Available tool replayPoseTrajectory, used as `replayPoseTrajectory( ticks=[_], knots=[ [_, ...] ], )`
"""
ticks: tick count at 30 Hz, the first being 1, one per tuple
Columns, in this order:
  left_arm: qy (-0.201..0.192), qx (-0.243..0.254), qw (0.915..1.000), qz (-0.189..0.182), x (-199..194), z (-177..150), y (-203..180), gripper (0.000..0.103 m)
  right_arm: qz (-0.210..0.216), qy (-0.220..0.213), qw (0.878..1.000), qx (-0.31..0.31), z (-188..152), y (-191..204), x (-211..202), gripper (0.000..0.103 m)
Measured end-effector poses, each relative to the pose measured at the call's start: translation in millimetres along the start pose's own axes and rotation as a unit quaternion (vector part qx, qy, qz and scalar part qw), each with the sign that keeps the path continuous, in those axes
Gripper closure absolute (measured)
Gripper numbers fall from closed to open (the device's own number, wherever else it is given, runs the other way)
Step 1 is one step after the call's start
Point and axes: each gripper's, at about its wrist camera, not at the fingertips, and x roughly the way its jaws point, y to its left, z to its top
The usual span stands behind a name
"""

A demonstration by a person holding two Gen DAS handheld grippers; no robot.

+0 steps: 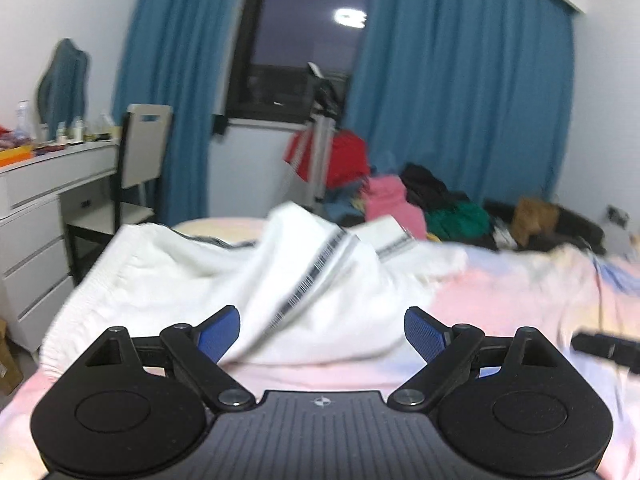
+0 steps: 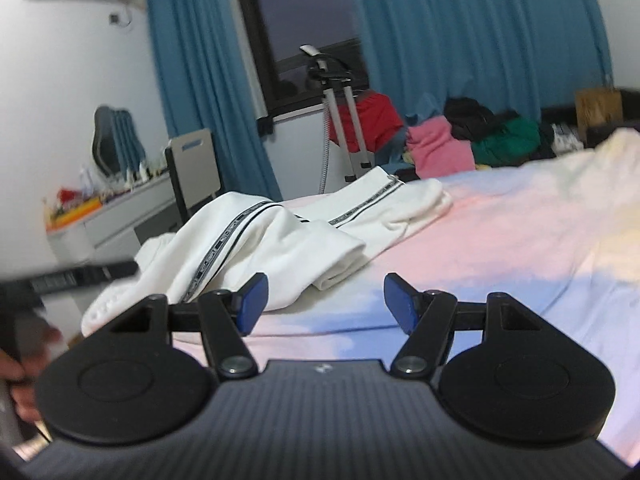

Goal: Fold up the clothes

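White trousers [image 1: 224, 280] with a dark patterned side stripe lie crumpled on a pastel pink and blue bedsheet [image 1: 500, 304]. My left gripper [image 1: 322, 334] hangs open just in front of them, blue pads spread wide with nothing between. In the right wrist view the same trousers [image 2: 280, 240] lie left of centre, legs stretching toward the far side. My right gripper [image 2: 325, 302] is open over bare bedsheet [image 2: 500, 240], near the nearest trouser fold, holding nothing. The other gripper [image 2: 80, 274] and a hand [image 2: 20, 380] show at the left edge.
A heap of clothes in red, pink [image 1: 390, 200], green and black lies past the bed's far side, beside a steamer stand [image 2: 344, 120]. A white desk [image 1: 48, 200] with a chair [image 1: 140, 160] stands to the left. Blue curtains [image 1: 460, 80] frame a dark window.
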Motion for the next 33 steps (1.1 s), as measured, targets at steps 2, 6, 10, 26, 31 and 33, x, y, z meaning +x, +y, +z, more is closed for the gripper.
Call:
replayPoseTrajectory(
  ticks=[2,6,10,26,31,33],
  knots=[
    [0.010,0.011,0.9999,0.006,17,-2,3,0.008,-0.005,-0.001,1.000,0.005,1,-2,0,0.036],
    [0.023,0.025,0.9994,0.000,63,9,15,0.008,-0.013,-0.015,1.000,0.013,-1,0,1,0.036],
    [0.019,0.031,0.9992,0.014,119,33,23,0.008,-0.021,-0.008,1.000,-0.003,-6,-2,14,0.036],
    [0.029,0.101,0.9944,0.008,205,49,-31,0.098,-0.045,0.027,0.997,0.054,-15,-63,90,0.036],
    [0.035,0.129,0.9910,-0.010,173,33,-53,0.100,-0.032,0.023,0.997,0.063,-13,-65,82,0.036],
    [0.034,0.133,0.9904,-0.017,144,20,-59,0.100,-0.035,0.022,0.998,0.056,-14,-62,78,0.036]
  ],
)
